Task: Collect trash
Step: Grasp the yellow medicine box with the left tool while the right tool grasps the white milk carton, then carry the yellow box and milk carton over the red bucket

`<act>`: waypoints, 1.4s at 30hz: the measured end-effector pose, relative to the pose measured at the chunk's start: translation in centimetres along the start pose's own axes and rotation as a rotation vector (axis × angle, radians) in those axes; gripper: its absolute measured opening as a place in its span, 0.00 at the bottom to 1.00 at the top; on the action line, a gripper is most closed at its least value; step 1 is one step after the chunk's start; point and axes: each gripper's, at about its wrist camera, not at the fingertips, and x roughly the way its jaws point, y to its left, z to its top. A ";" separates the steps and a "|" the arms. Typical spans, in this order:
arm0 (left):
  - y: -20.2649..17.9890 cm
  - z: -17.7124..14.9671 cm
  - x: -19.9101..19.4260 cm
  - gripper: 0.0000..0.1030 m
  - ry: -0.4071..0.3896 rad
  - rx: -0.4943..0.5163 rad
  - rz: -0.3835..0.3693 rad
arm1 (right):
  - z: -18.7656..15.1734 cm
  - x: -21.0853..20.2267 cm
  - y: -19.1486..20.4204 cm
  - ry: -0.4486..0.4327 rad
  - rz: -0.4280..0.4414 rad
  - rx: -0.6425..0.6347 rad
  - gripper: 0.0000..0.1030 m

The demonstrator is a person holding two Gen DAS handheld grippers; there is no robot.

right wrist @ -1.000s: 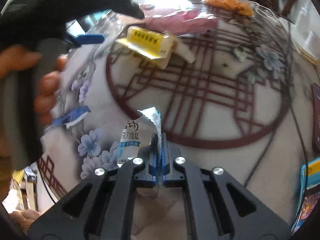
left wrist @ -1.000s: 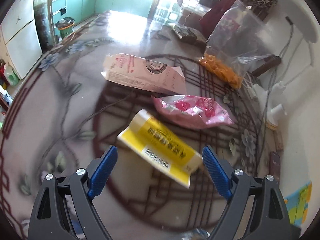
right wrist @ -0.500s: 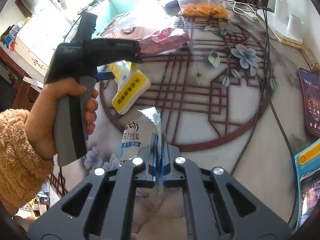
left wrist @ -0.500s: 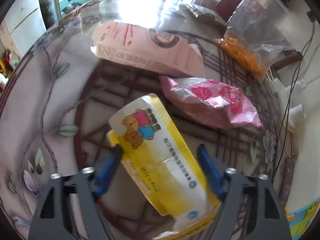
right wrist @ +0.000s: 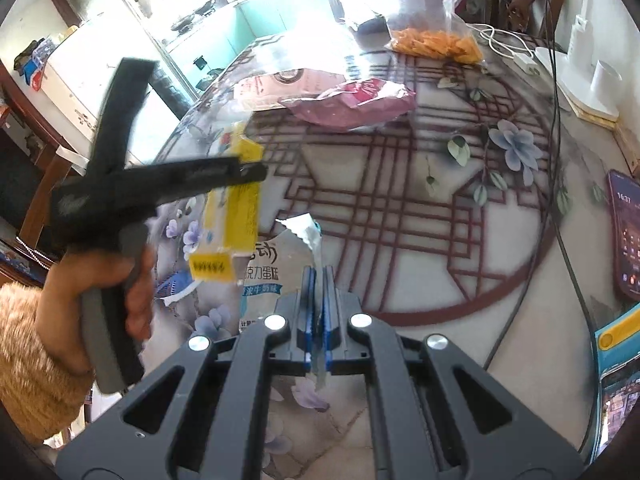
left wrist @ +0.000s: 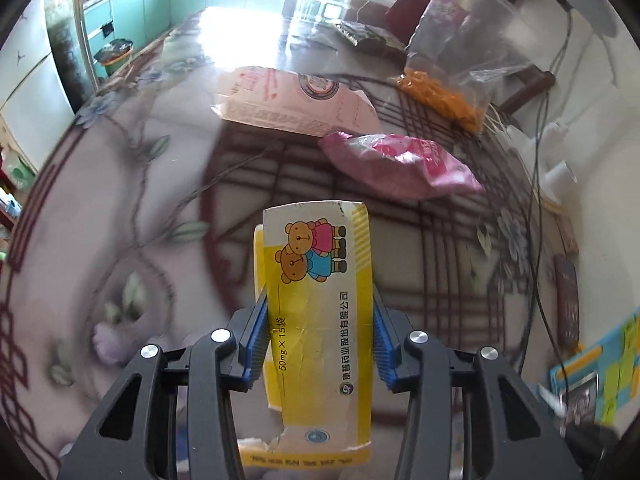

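Squarely at the lower centre of the left wrist view sat the yellow medicine box (left wrist: 320, 320), a flattened carton with two cartoon bears printed on it, pinched across its width by the left gripper (left wrist: 318, 320). Both blue pads pressed its long edges, and the carton appeared lifted clear of the table (left wrist: 120, 220), with its torn lower end hanging back toward the camera. In the right wrist view the same box showed at middle left, tilted, held out over the table's near edge.

The right gripper (right wrist: 319, 312) had its jaws nearly together on a thin edge of a torn white milk-snack wrapper (right wrist: 264, 276), which lay crumpled just ahead of it at lower centre.

Further up the table lay a pink snack bag (left wrist: 400, 164) and, touching it on the upper left, a pale pink carton (left wrist: 296, 100). A clear bag of orange snacks (left wrist: 440, 92) sat at upper right, and a phone (right wrist: 626, 236) near the right edge.

The likely trouble was slippage: the carton was crushed and soft, so an edgewise squeeze could buckle it and let it slip out. The wrapper, held only by a sliver, could slide free on a quick swing.
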 end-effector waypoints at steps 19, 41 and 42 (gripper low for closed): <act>5.3 -5.0 -9.8 0.40 -0.126 -0.028 0.002 | 1.6 -0.6 8.0 -0.055 -0.017 -0.134 0.04; 16.9 -6.7 -11.9 0.40 -0.113 -0.104 -0.009 | 0.6 1.5 17.8 -0.045 -0.081 -0.172 0.04; 17.2 -6.8 -12.0 0.40 -0.113 -0.103 -0.009 | 0.5 1.6 18.4 -0.045 -0.080 -0.174 0.04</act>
